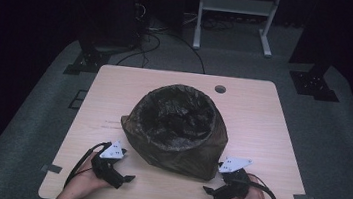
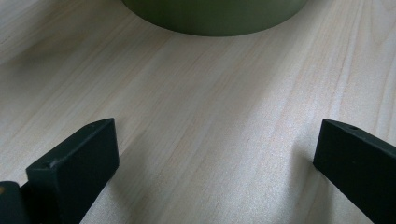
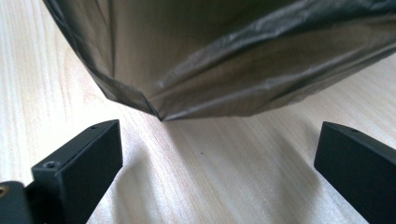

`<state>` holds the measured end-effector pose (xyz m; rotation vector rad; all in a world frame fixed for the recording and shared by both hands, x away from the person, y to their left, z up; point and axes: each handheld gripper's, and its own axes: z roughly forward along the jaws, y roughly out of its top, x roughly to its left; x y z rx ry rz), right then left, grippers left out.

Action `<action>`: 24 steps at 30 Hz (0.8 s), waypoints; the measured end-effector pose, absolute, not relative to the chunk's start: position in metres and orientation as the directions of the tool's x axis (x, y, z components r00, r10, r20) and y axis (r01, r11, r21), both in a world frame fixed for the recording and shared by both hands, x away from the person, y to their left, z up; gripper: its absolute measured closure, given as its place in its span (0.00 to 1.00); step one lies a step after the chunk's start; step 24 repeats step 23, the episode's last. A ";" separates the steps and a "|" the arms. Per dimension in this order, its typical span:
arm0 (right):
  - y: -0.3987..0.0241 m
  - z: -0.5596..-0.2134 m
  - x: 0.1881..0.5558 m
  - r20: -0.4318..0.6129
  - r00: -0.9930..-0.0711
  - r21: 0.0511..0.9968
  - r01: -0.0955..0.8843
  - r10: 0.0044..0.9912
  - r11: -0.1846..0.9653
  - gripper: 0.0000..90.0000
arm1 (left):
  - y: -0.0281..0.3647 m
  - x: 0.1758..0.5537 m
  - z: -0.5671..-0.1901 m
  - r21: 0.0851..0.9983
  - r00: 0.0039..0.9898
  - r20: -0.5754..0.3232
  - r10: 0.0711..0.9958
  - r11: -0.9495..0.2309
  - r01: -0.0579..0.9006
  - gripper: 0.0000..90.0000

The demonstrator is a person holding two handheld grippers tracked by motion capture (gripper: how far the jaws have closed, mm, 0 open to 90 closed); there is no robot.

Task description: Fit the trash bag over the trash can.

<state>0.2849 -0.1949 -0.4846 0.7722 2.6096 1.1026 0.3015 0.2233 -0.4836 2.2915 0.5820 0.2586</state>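
Observation:
A round bin (image 1: 176, 129) lined with a dark brown plastic bag stands in the middle of the table, the bag folded over its rim and hanging loose down its sides. My left gripper (image 1: 117, 166) rests on the table at the bin's near left, open and holding nothing. In the left gripper view the jaws (image 2: 215, 135) stand wide apart over bare wood, with the bin's olive-green base (image 2: 215, 16) just ahead. My right gripper (image 1: 218, 180) sits at the bin's near right, also open. In the right gripper view the bag's loose corner (image 3: 224, 60) hangs just beyond the spread jaws (image 3: 219, 128).
The light wooden table (image 1: 262, 124) has a cable hole (image 1: 220, 89) near its back edge. Bare wood lies to both sides of the bin. Behind the table stand a white frame (image 1: 234, 15), black stand feet (image 1: 85, 61) and cables on a grey floor.

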 end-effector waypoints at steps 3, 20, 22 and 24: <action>-0.194 -0.487 0.284 0.005 -0.843 0.710 0.381 0.538 0.591 0.00 | 0.223 0.302 -0.484 0.712 0.877 0.012 0.481 -0.620 0.331 0.00; -0.194 -0.487 0.284 0.003 -0.840 0.710 0.383 0.542 0.591 0.00 | 0.223 0.302 -0.484 0.712 0.877 0.012 0.481 -0.620 0.330 0.00; -0.194 -0.487 0.284 0.002 -0.840 0.710 0.383 0.542 0.591 0.00 | 0.223 0.301 -0.484 0.712 0.877 0.012 0.481 -0.620 0.330 0.00; -0.194 -0.487 0.284 0.002 -0.840 0.710 0.383 0.542 0.591 0.00 | 0.223 0.301 -0.484 0.712 0.877 0.012 0.481 -0.620 0.330 0.00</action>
